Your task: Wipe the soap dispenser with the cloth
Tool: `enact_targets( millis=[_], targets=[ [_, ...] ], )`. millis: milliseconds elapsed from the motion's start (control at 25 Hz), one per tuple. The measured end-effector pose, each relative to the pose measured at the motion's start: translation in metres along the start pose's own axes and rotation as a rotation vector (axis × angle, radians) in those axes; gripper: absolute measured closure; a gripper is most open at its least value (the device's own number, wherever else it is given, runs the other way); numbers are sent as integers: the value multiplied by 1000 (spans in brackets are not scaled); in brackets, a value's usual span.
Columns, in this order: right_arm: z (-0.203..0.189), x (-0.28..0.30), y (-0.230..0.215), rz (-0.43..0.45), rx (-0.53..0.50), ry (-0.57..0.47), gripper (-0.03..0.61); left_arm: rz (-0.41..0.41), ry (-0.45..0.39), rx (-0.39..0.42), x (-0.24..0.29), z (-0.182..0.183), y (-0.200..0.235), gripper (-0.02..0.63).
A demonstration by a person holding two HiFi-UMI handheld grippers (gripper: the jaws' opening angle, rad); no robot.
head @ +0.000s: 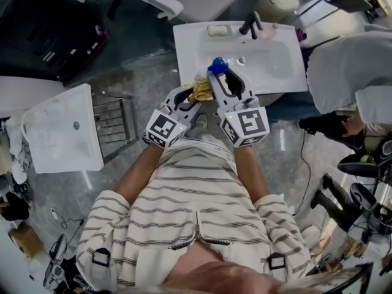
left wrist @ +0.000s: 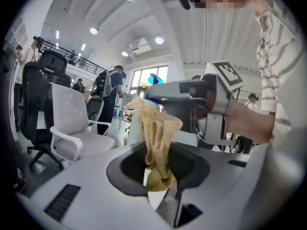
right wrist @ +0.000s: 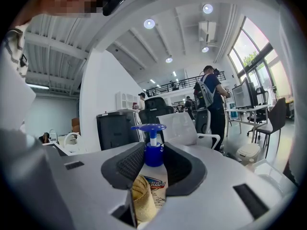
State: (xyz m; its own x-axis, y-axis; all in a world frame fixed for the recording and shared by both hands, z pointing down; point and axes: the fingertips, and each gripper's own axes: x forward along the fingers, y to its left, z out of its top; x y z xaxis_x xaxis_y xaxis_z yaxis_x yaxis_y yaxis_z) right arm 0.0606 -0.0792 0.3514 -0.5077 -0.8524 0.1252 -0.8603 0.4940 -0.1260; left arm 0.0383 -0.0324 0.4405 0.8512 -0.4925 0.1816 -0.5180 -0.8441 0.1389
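Yellow cloth (left wrist: 158, 143) pinched in left gripper (head: 191, 98) touches soap dispenser (right wrist: 154, 155) (clamped in right gripper (right wrist: 154, 175) jaws) near white sink (head: 278, 69).

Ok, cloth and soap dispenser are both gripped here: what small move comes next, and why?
Probably a short stroke of the yellow cloth, pinched in the left tool, along the side of the white soap dispenser with the blue pump. The right tool holds that dispenser upright, and the cloth seems to rest against its lower side.
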Motion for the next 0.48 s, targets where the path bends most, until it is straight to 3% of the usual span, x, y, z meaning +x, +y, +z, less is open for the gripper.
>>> enact_targets(
  millis=[480],
  targets=[
    [-1,2,-2,-5,3,2,456,44,-44,23,-14,20,9,502]
  ],
)
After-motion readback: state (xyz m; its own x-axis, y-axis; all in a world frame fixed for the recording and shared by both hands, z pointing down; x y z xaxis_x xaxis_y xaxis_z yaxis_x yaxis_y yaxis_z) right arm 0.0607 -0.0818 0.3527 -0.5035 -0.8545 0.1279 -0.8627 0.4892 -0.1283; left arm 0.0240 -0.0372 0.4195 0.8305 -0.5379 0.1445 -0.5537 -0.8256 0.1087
